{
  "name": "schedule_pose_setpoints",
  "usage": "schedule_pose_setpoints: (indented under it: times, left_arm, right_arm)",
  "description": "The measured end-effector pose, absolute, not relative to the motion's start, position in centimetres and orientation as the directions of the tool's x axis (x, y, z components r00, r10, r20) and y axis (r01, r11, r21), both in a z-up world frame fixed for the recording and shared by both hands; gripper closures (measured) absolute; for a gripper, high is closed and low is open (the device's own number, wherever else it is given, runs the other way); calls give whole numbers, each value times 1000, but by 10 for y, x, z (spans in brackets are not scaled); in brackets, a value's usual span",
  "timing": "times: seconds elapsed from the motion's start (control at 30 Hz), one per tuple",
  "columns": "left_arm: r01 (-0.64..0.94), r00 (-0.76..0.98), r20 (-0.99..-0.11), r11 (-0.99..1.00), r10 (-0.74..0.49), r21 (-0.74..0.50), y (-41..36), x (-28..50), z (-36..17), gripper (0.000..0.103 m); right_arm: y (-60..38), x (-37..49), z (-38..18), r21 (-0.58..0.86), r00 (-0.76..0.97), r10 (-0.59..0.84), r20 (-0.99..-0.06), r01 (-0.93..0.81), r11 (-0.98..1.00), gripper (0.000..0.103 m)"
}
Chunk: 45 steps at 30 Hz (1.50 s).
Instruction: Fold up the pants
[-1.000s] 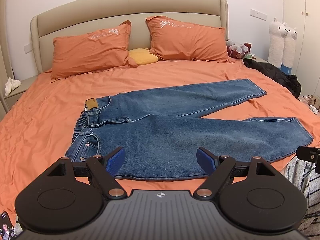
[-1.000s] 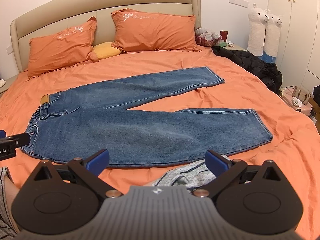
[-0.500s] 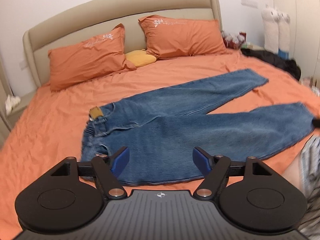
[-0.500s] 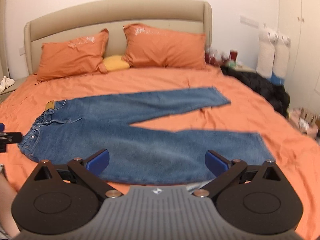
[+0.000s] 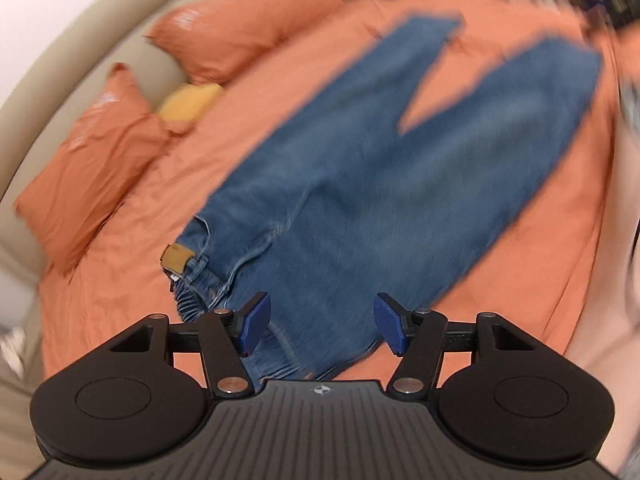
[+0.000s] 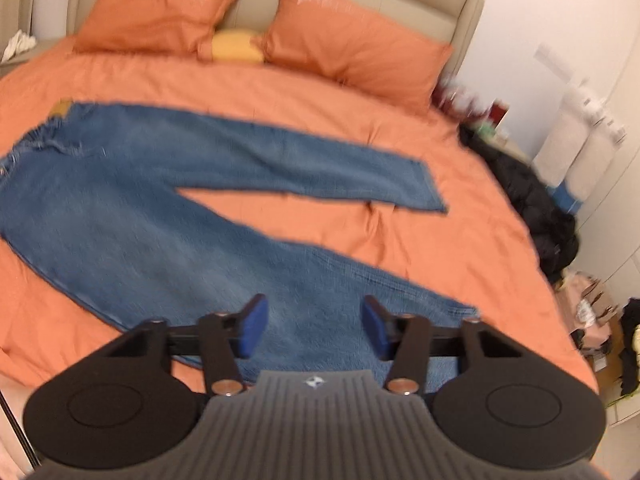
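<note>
Blue jeans point(image 5: 360, 184) lie flat on the orange bed, legs spread in a V, a tan waistband patch point(image 5: 178, 258) at the waist end. My left gripper point(image 5: 322, 328) hovers above the waist end of the jeans; its jaws are closing with a wide gap, and denim shows behind the gap without the pads pressing it. In the right wrist view the jeans point(image 6: 160, 216) stretch from the left, and my right gripper point(image 6: 314, 330) hangs over the near leg close to its hem. Its jaws are closing too, and they grip nothing. Both views are blurred.
Two orange pillows point(image 6: 160, 12) and a yellow cushion point(image 6: 236, 46) lean on the beige headboard point(image 6: 468, 12). A black garment point(image 6: 532, 196) lies at the bed's right edge. White plush toys point(image 6: 576, 140) stand by the wall, with clutter on the floor below.
Both grippers have come down closer to the jeans and rolled, tilting each view. Both pairs of jaws have narrowed. The left now sits over the waist end, the right over the near leg's hem end.
</note>
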<state>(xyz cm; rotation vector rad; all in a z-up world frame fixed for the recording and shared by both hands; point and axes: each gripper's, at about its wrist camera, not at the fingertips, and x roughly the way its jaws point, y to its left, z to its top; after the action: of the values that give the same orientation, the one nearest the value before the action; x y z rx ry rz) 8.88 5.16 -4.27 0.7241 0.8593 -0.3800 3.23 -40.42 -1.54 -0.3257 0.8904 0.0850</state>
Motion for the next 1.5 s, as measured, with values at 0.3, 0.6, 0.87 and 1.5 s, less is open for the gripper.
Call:
schedule_pose_setpoints:
  times: [0.3,0.6,0.87,1.5]
  left_arm:
    - [810,391,-913,430,112,400,56,129,-144,30]
    - [853,389,-898,288,203,435,47,140,-215,14]
    - [808,447,-867,315,222,497,47,136,-212,42]
    - [461,769,-629,586,111,666,32,146,-64,89]
  right_arm:
    - [-443,72,-67,-277,487,-90,-868,-326,904,78]
    - [-467,68,-115,-257,300,-96,-949,-563,785,68]
    - [-473,54,-162,-345,296,-192,-936,-651,677,55]
    - [-452,70,-15,-682,778,-311,-546,-198,704,103]
